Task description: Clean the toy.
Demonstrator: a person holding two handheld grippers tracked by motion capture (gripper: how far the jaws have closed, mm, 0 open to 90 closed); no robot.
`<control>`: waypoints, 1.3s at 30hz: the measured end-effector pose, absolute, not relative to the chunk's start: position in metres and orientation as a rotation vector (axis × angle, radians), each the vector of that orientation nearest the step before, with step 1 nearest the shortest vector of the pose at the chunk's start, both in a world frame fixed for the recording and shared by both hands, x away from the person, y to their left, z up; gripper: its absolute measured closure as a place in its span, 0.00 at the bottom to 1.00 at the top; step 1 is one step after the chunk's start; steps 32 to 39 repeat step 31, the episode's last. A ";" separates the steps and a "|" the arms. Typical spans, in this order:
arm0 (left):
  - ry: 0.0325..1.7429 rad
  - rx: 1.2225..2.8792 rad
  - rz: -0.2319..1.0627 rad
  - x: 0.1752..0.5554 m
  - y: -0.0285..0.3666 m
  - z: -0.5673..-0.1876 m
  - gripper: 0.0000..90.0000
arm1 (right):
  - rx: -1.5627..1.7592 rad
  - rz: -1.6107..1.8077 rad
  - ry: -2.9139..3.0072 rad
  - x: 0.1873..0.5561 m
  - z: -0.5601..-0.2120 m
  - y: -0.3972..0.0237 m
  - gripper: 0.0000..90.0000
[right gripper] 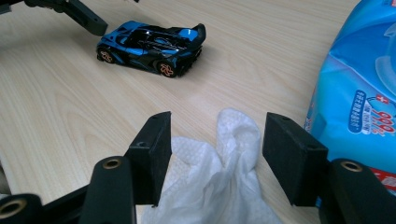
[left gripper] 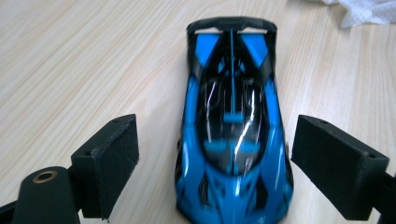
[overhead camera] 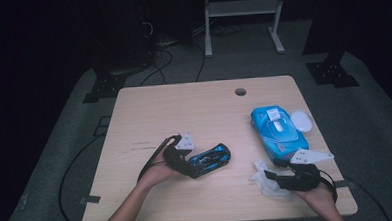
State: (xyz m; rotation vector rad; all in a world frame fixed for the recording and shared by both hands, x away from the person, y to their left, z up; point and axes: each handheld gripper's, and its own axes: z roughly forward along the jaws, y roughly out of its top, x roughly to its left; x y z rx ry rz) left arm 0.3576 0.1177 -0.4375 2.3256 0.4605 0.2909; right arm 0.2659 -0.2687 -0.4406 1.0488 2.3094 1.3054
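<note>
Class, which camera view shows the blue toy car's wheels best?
The right gripper view: it sees the toy car side-on, with two copper-coloured wheels plain. The left gripper view looks down on its roof and rear wing, wheels hidden. The high view shows the car small and dark, wheels too small to tell.

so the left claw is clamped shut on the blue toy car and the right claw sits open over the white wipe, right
Not quite. The left claw is open: in the left gripper view its pads stand clear of the blue toy car on both sides, with bare table showing in the gaps. The rest holds: the right claw sits open over the white wipe, as the right gripper view shows.
</note>
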 end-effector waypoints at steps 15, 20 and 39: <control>0.532 2.273 0.344 0.330 0.166 -0.436 0.14 | 1.078 1.301 2.286 0.258 -0.439 -0.281 0.42; 0.553 2.257 0.348 0.320 0.178 -0.436 0.13 | 1.094 1.310 2.273 0.254 -0.440 -0.285 0.41; 0.624 2.182 0.361 0.294 0.196 -0.444 0.11 | 1.136 1.374 2.222 0.250 -0.448 -0.289 0.33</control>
